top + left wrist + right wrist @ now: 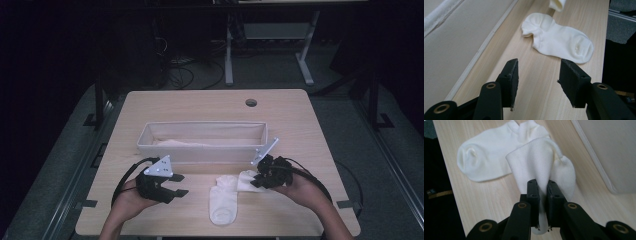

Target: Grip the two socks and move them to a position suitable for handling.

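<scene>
Pinching a bunched cream-white ankle sock [541, 162], the right claw [543, 192] has its black jaws clamped on the soft knit fabric near the counter's front edge. A second cream-white ankle sock [223, 200] lies flat beside it on the pale wooden counter [300, 125]. The left claw [537, 75] hovers with jaws apart, empty. Behind stands a long white fabric bin [200, 152].

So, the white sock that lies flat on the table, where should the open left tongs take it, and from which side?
Probably at the cuff end of the flat sock, coming from the left tongs' own side. That end is bunched, so it offers a raised fold; the toe lies flat.
</scene>
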{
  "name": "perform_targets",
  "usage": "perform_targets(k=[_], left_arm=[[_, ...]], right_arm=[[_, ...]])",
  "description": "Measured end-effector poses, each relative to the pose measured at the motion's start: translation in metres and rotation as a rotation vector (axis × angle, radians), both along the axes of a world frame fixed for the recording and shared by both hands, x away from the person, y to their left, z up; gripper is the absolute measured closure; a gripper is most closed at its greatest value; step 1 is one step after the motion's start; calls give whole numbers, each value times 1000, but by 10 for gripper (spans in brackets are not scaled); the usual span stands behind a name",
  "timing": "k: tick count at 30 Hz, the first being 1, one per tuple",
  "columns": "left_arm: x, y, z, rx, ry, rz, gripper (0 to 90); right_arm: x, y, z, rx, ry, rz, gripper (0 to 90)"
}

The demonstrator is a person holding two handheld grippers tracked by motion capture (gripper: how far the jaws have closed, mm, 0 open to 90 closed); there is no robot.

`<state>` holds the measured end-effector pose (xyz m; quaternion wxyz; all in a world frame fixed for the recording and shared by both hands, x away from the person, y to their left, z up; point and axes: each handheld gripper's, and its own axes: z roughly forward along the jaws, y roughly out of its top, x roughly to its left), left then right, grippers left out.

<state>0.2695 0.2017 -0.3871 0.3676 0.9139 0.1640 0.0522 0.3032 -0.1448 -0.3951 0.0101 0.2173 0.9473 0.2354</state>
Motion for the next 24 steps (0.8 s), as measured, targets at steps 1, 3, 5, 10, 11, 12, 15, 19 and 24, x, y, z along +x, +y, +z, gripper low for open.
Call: perform_targets(k=[1,3,5,10,11,12,15,19,24], left_arm=[[0,0,1,-8,1,0,493],[0,1,2,-8,-3,-3,490],[0,1,2,-6,-2,-2,486],[0,2,2,6,-4,4,478],[0,2,2,8,-3,7,477],[0,3,2,7,-3,9,475],[0,5,2,6,-2,10,473],[1,4,1,6,3,16,457],[2,5,1,3,2,14,454]], right_arm=[[0,2,0,0,1,3,823],[1,8,1,-3,-5,8,822],[2,13,1,-3,-3,13,822],[5,24,-4,-4,9,22,822],[5,26,-5,-5,10,28,821],[5,28,-5,-4,9,29,821],[7,33,-6,2,11,32,821],[9,41,-7,7,9,36,821],[10,48,-9,6,9,41,820]])
